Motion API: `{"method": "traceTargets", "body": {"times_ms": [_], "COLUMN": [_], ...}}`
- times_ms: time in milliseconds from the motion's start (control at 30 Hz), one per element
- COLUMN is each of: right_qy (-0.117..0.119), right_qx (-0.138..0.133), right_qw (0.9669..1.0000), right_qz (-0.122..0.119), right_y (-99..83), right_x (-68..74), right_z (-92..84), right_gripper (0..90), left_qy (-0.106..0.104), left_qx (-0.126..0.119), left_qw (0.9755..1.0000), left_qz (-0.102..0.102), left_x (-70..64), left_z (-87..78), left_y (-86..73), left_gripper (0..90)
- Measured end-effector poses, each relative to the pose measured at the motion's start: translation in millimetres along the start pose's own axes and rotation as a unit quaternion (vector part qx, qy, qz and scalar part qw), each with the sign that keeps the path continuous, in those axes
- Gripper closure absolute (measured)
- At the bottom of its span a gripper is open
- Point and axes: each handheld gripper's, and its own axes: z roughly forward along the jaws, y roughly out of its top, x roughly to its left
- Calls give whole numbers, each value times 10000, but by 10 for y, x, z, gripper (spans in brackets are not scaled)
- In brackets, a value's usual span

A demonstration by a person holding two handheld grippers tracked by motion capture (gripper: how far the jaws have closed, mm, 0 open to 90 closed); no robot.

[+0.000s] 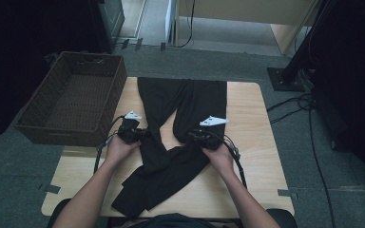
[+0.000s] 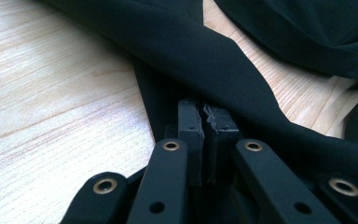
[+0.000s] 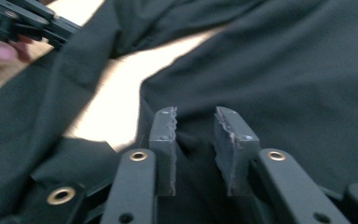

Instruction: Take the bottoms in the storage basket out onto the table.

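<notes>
The black trousers [image 1: 180,128] lay spread on the pale wooden worktop [image 1: 252,142], legs reaching away from both grippers, with a folded part bunched between the two hands. The cloth looked thin, limp and matt, light to lift and likely to sag and slide rather than hold a crease, so I judged an edge or a fold the best place to pinch. The left gripper [image 2: 205,122] had its jaws pressed together on a fold of that cloth at the edge of one leg. The right gripper [image 3: 195,122] stood with its jaws apart over the other leg, cloth beneath the gap but not pinched. Beyond the left gripper sat a dark woven basket [image 1: 76,95], stiff and ribbed, empty
</notes>
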Motion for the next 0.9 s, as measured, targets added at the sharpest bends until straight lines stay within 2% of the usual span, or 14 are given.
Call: {"method": "traceTargets", "body": {"times_ms": [67,167,267,367,500,600,667,733,800,867,900], "right_qy": [-29,-162,-211,-315,-424,-711,-902,-1092,-1007,-877,-806], "right_qx": [54,95,163,317,303,374,404,470,331,43,-24], "right_qw": [9999,9998,9993,9987,9984,9967,9951,9927,9934,9953,9963], "right_qz": [91,60,255,259,231,95,89,221,431,406,301], "right_y": [-75,-201,-280,-334,-357,-375,-390,-381,-339,-269,-227], "right_x": [-37,-102,-203,-253,-325,-427,-530,-623,-664,-608,-564], "right_z": [-45,-70,-46,-5,-27,-86,-134,-174,-215,-251,-251], "right_gripper": [654,657,668,681,692,705,706,702,697,688,679], "left_qy": [2,9,0,-13,-18,-20,-21,-28,-41,-46,-52], "left_qx": [2,-7,6,7,13,18,14,7,10,9,8], "left_qw": [10000,10000,10000,10000,10000,10000,10000,10000,10000,10000,10000], "left_qz": [-1,-11,6,18,-9,-24,-18,-31,-21,-23,-30], "left_x": [4,3,6,8,25,38,40,40,35,32,32], "left_z": [-3,8,18,30,38,33,31,37,42,47,48], "left_y": [2,4,16,24,35,41,45,46,51,53,53], "left_gripper": [861,860,860,861,862,862,862,861,862,861,861]}}
